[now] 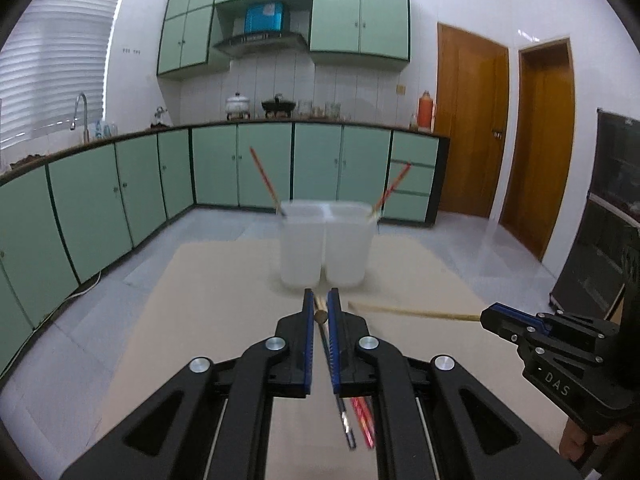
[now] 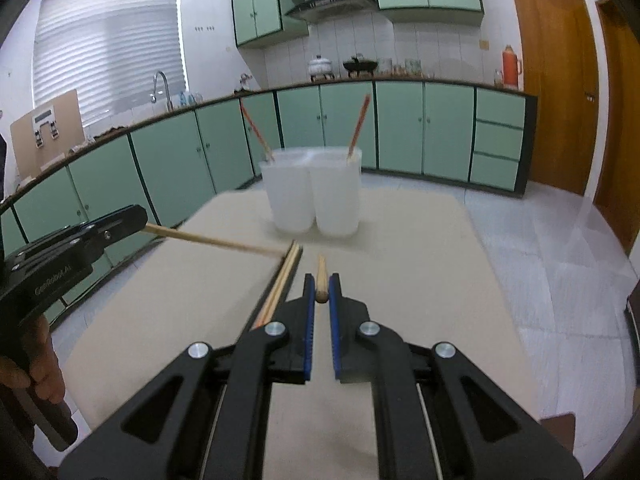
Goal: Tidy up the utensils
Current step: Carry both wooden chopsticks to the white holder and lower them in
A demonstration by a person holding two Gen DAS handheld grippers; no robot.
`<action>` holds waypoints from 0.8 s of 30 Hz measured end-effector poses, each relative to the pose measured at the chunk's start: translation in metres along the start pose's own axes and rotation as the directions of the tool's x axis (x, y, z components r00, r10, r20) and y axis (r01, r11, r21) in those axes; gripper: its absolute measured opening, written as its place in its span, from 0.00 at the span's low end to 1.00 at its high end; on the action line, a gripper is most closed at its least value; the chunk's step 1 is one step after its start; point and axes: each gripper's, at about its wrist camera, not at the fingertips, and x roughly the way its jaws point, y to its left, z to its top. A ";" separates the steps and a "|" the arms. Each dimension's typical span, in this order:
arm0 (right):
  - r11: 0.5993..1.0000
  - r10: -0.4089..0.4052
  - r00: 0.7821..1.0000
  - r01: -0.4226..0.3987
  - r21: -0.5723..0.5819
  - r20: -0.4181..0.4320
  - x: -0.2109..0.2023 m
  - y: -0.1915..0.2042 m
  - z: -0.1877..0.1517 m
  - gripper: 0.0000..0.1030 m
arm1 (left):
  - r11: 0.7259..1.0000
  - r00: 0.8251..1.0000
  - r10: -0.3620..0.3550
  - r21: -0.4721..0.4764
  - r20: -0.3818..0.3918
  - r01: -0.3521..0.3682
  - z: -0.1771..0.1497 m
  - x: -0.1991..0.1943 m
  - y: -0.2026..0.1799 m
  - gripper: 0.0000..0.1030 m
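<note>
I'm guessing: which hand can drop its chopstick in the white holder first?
Probably left. The left hand-held gripper and right hand-held gripper each pinch a chopstick, but the white holder looks closer beyond the left's tips.

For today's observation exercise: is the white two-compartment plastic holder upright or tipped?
Upright. The white two-compartment plastic holder stands on its base on the beige table, a red-handled chopstick leaning from each compartment.

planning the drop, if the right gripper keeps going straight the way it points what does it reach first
Probably the white double-compartment holder. The right gripper, shut on a wooden chopstick, aims almost at its middle divider, slightly toward the right cup. Bare table lies between; depth is hard to judge, so it could strike the tabletop short of it.
</note>
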 end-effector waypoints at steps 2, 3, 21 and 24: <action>1.000 0.013 1.000 -0.012 -0.006 0.024 -0.003 -0.002 0.016 0.06 | 1.000 1.000 -0.005 -0.003 0.018 0.005 0.011 -0.001 0.002 0.06; 1.000 0.021 0.999 -0.021 -0.006 0.032 -0.005 -0.004 0.024 0.06 | 1.000 1.000 -0.009 -0.005 0.025 0.009 0.016 -0.001 0.003 0.06; 0.990 0.136 0.990 -0.134 -0.053 0.041 0.004 -0.012 0.131 0.06 | 0.997 0.995 -0.078 -0.007 0.055 0.079 0.084 0.004 0.012 0.06; 0.988 0.153 0.985 -0.149 -0.047 0.085 -0.001 -0.018 0.155 0.06 | 0.996 0.993 -0.086 -0.009 0.082 0.087 0.099 -0.001 0.013 0.06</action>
